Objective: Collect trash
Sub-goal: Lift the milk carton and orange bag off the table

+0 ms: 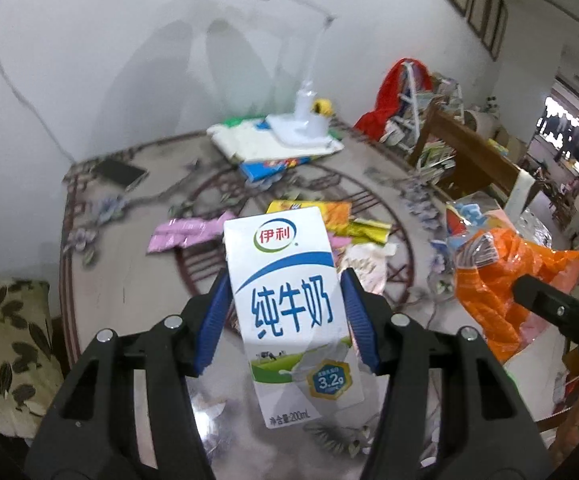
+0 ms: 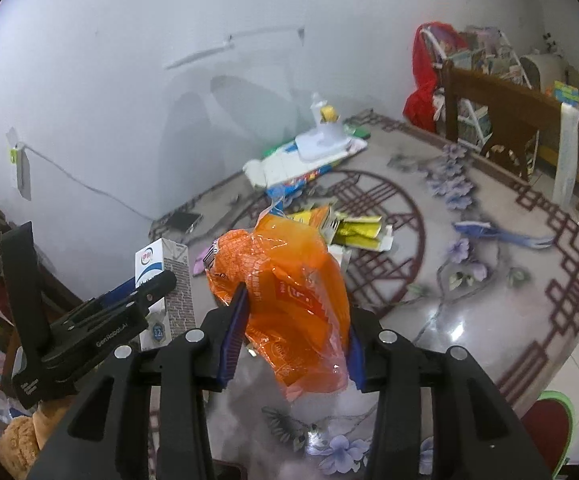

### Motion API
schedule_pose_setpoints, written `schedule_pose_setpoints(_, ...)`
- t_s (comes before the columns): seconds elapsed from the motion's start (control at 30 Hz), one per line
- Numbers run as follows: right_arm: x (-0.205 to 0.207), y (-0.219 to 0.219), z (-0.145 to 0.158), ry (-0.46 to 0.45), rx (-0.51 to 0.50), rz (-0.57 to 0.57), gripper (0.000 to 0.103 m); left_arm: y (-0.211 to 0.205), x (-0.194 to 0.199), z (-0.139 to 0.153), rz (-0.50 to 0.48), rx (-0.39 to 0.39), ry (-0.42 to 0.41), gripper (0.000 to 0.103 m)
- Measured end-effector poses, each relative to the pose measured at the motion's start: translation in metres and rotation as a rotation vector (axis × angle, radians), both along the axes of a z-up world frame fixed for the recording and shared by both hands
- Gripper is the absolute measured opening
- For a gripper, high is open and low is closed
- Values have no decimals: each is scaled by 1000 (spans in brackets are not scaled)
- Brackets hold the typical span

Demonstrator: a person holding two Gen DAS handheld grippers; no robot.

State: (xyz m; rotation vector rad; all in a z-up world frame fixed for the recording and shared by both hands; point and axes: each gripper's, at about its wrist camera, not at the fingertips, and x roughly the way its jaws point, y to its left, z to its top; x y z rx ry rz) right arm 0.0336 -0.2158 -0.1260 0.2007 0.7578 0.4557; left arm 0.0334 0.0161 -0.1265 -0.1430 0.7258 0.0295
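**Both tongs loaded, lifted off the desk**

The white-and-blue cardboard milk carton point(image 1: 289, 304) sits clamped upright in the left tongs point(image 1: 285, 312); at three o'clock, the right tongs point(image 2: 295, 332) pinch a crumpled orange plastic wrapper point(image 2: 289, 300), likely for binning. Wrappers remain on the patterned desk point(image 2: 489, 320).

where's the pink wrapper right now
In the left wrist view, the flat pink plastic wrapper lies on the patterned table, just left of the white milk carton's top.

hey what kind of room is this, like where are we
Most likely a lived-in home room, maybe a dining or living area: a round patterned table strewn with wrappers, a white desk lamp by the wall, and framed pictures hanging above a cluttered rack.
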Motion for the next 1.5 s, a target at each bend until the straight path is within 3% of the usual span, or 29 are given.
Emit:
schedule_pose_setpoints(0.27, -12, -15, 17, -53, 18, -37, 42, -14, -7, 22, -41, 15, -49, 54)
schedule_pose_setpoints(0.93, -35, -55, 29, -77, 40, -146, 43, -45, -20, 53, -116, 10, -119, 54)
schedule_pose_setpoints(1.5, -58, -109, 18, -50, 54, -301, 43, -88, -21, 55, -239, -16, -115, 54)
